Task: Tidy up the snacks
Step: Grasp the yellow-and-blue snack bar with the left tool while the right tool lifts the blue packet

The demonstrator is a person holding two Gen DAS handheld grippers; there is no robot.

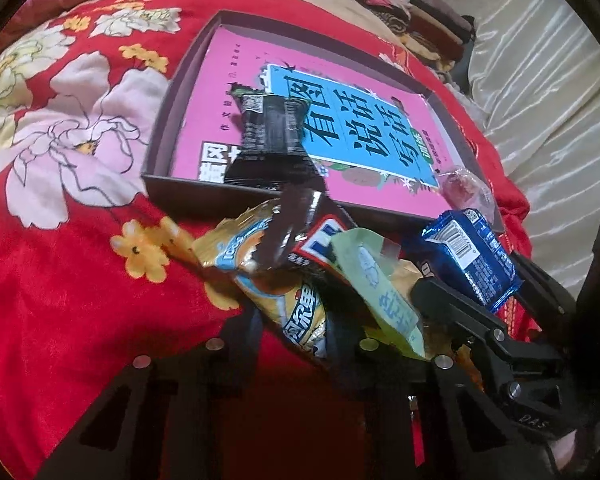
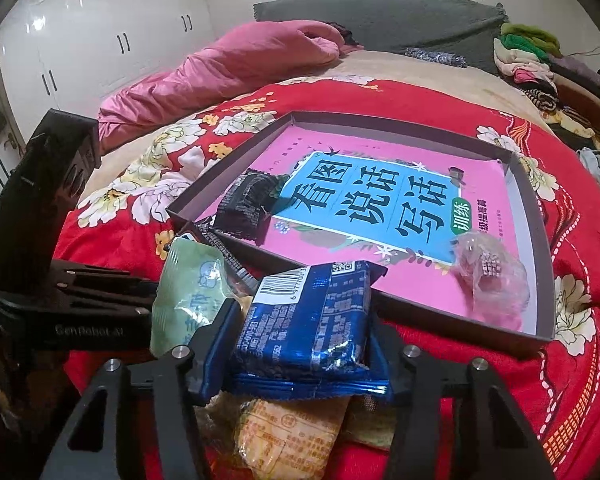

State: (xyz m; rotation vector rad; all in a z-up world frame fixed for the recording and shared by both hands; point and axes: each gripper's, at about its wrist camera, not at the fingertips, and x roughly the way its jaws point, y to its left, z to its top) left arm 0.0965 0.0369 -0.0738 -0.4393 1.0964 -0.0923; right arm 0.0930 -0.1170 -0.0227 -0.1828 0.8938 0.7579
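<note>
The right gripper (image 2: 300, 320) is clamped on the blue foil snack packet (image 2: 308, 320). The left gripper (image 1: 296, 300) grips the yellow foil snack packet (image 1: 296, 304) beside the shallow grey cardboard tray (image 2: 540, 280).

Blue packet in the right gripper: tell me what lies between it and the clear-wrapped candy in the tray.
In the right wrist view, only the tray's near wall and bare pink book cover separate the blue packet from the candy.

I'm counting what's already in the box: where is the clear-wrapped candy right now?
The clear-wrapped candy lies inside the box, on the pink book near the box's front right corner, just beyond the blue packet.
</note>
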